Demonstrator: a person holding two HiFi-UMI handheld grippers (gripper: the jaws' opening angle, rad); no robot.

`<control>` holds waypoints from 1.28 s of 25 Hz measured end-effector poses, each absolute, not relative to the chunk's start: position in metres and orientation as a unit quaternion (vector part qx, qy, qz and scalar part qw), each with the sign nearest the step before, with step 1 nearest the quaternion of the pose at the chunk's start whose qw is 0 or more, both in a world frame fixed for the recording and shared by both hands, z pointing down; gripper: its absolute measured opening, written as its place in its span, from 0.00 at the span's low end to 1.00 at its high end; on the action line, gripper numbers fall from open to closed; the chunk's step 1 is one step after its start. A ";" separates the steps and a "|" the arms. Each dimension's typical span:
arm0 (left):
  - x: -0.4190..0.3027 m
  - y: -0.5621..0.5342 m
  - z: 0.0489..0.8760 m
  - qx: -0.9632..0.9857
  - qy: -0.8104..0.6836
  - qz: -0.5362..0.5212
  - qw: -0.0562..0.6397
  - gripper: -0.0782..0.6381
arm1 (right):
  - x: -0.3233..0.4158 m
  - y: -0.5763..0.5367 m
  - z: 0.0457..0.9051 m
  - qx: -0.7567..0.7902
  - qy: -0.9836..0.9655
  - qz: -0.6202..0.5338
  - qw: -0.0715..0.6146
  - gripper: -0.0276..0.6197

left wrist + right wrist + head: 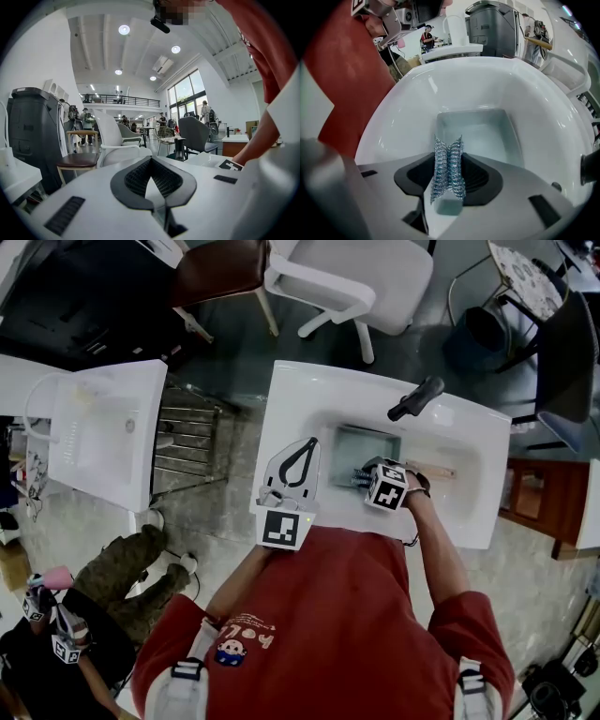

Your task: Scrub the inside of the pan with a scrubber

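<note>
Far left of the left gripper: 1 second white sink (105, 432), nothing in it that shows, and below it another person (122, 577) crouched on the floor. Beyond the left gripper: 1 brown-seat chair (217, 266) and 1 white chair (349, 276), 2 chairs counted there. 2 grippers total. Left gripper (310, 442) (150, 160) sits over the near-left rim of the main sink (302, 390) (417, 89), jaws pressed together at the tips, nothing between them, pointing away from the person. Just right of it and ahead of the right gripper: 1 pan (367, 440) (482, 131), grey, rectangular, lying flat in the sink basin, inside looks bare. Right gripper (362, 477) (449, 157) is at the pan's near edge, jaws clamped on 1 scrubber (357, 474) (448, 180), a silvery steel-mesh wad squeezed narrow between the pads and sticking out past the tips toward the pan; cannot tell if the scrubber touches the pan. Beyond and slightly right of the right gripper: 1 black faucet (415, 397) on the sink's far rim. Right of the right gripper, in the basin: 1 light brown stick-shaped item (433, 469), too small to identify.
</note>
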State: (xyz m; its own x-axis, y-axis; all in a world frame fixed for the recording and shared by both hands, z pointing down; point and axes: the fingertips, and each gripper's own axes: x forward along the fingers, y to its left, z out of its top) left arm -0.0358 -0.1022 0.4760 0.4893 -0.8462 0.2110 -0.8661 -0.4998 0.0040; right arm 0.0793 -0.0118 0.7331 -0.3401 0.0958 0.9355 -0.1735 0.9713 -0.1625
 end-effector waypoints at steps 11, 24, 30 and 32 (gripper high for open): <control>-0.034 -0.103 0.479 0.861 -0.496 0.093 0.057 0.12 | 0.077 -0.012 0.739 0.021 -0.814 0.117 0.569 0.31; -0.036 -0.103 0.479 0.860 -0.498 0.094 0.054 0.12 | 0.078 -0.042 0.743 0.068 -0.812 0.055 0.577 0.31; -0.034 -0.101 0.480 0.861 -0.497 0.092 0.056 0.12 | 0.078 -0.061 0.745 0.111 -0.811 0.022 0.574 0.31; -0.033 -0.102 0.479 0.861 -0.496 0.092 0.054 0.12 | 0.079 -0.068 0.746 0.124 -0.809 0.013 0.574 0.31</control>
State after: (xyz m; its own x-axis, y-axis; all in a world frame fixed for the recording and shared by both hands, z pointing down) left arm -0.0330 -0.1021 0.4789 0.4902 -0.8451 0.2131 -0.8652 -0.5014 0.0017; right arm 0.0786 -0.0684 0.7462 -0.3105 -0.1856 0.9323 -0.2159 0.9689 0.1210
